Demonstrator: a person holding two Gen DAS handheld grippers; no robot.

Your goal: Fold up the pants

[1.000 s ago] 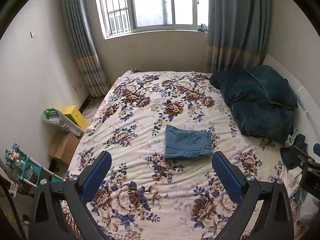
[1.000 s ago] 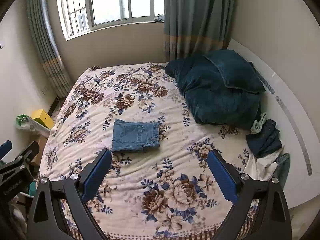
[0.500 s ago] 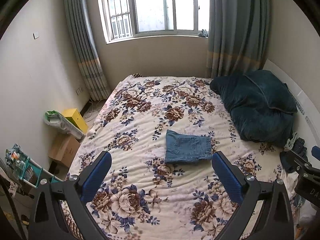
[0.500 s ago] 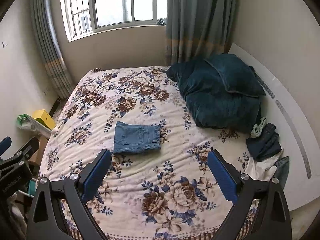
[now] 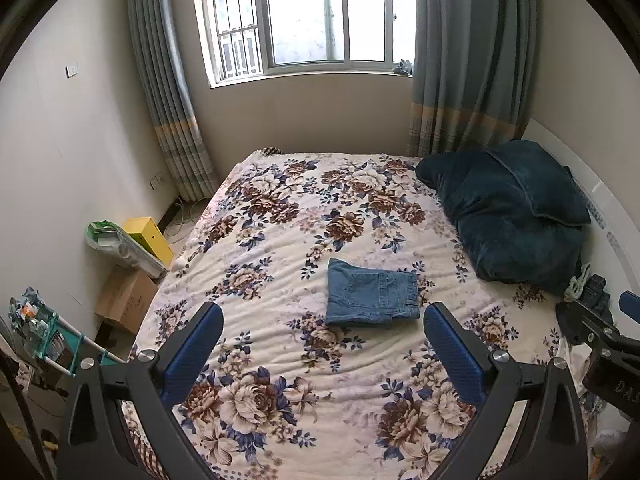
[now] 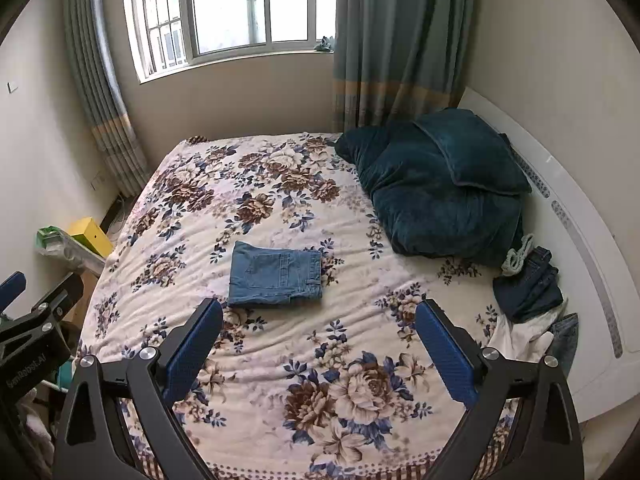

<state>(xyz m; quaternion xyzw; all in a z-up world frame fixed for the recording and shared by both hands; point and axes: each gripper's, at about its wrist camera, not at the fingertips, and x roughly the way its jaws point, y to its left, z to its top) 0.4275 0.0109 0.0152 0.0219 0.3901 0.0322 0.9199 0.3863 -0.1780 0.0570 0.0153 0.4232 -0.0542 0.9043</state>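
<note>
A pair of blue denim pants [image 5: 370, 294] lies folded into a small flat rectangle in the middle of the floral bed [image 5: 280, 220]; it also shows in the right wrist view [image 6: 276, 274]. My left gripper [image 5: 323, 316] is open and empty, held above the bed's near part, well short of the pants. My right gripper [image 6: 319, 311] is open and empty too, held back over the bed's near edge. Part of the right gripper shows at the right edge of the left wrist view [image 5: 600, 332].
A dark teal blanket and pillow [image 6: 440, 184] lie at the bed's right, by the white headboard [image 6: 580, 220]. A pile of dark and white clothes [image 6: 528, 292] sits beside them. Boxes [image 5: 148, 236] and a small rack [image 5: 40, 332] stand on the floor at left.
Both grippers have drawn back and tilted up, so the pants look smaller and more of the window shows. The pants have not moved. Both grippers stay open.
</note>
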